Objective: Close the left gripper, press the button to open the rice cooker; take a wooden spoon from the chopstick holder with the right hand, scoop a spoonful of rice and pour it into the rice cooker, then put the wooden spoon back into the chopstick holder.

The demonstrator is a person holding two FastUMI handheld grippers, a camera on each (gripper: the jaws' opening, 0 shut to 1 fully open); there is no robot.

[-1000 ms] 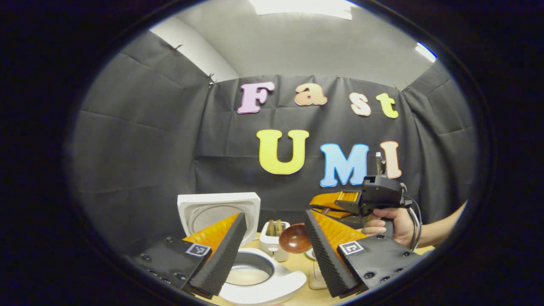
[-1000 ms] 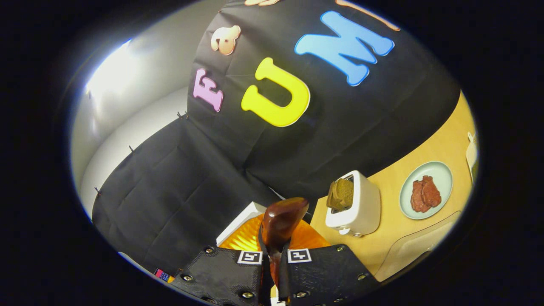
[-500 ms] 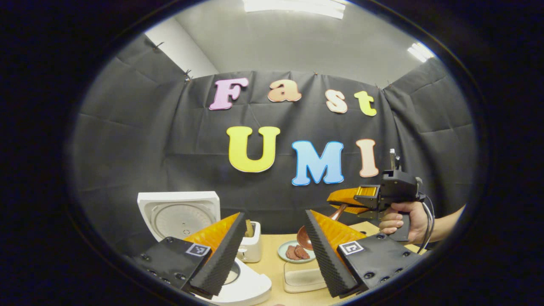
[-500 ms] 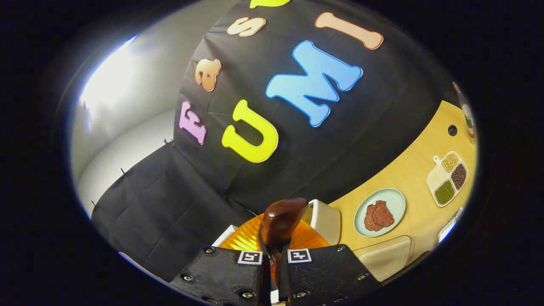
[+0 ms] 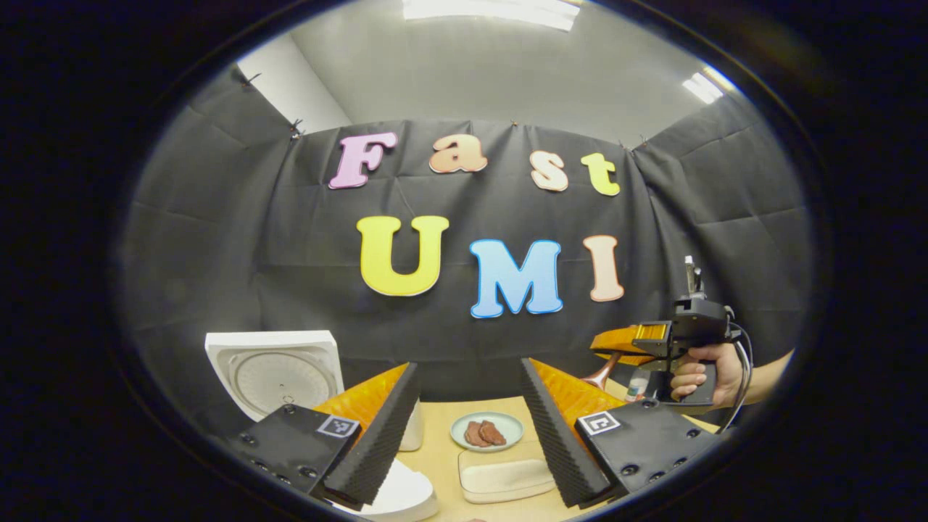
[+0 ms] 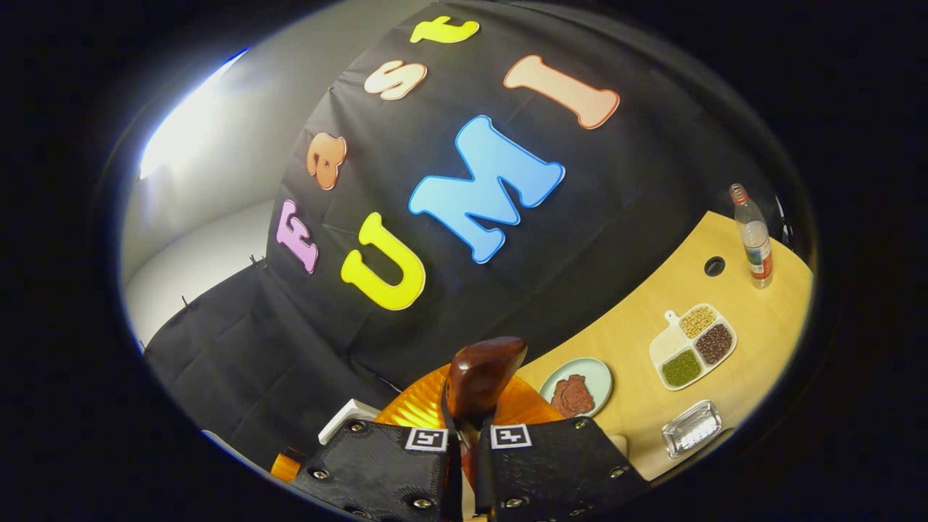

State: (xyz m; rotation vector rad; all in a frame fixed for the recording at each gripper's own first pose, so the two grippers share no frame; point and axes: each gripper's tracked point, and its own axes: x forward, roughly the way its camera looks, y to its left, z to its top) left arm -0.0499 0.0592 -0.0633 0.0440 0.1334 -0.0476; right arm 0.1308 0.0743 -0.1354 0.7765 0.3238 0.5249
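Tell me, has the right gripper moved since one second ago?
Yes. In the left gripper view, the right gripper, shut on the wooden spoon, has shifted rightward, away from the open rice cooker.

A: Where is the light coming from?
B: From ceiling panels (image 5: 500, 10) overhead, bright enough to glare white. The wooden table (image 6: 645, 341) is evenly lit with soft shadows.
A: Is it sharp?
B: Mostly; the fisheye bends both views' edges, and the wooden spoon (image 6: 482, 373) shines.
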